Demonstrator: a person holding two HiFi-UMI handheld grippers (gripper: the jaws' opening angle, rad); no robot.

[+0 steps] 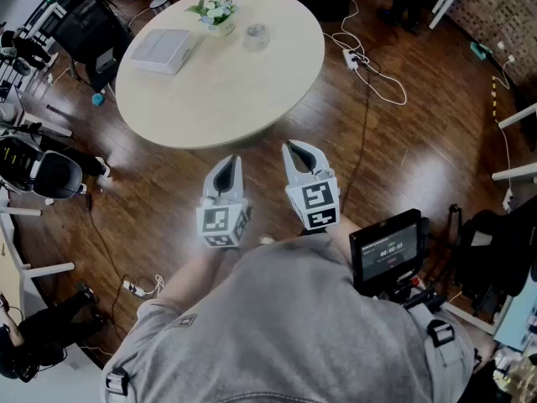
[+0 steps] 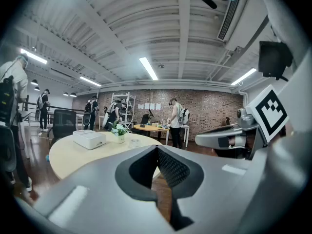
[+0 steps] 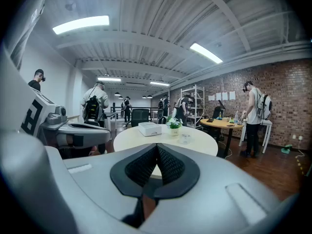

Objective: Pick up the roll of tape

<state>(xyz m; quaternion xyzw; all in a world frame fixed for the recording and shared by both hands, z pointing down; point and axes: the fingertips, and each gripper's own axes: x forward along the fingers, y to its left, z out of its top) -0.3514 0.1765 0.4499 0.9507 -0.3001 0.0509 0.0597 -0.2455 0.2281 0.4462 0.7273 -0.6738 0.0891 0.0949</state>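
We see the roll of tape (image 1: 256, 36) lying on the far part of the round table (image 1: 235, 99), just beside a small potted plant (image 1: 216, 13) and near a flat white box (image 1: 164, 50); nothing touches it. In the right gripper view the roll of tape (image 3: 185, 138) sits right of the plant (image 3: 174, 125). Our 2 grippers hang over the wooden floor (image 1: 168, 191) on the near side of the table, well apart from the roll. The left gripper (image 1: 229, 161) has its jaws pressed together on nothing, and the right gripper (image 1: 290, 145) likewise, pads meeting with nothing between. A white power strip (image 1: 351, 59) lies on the floor right of the table.
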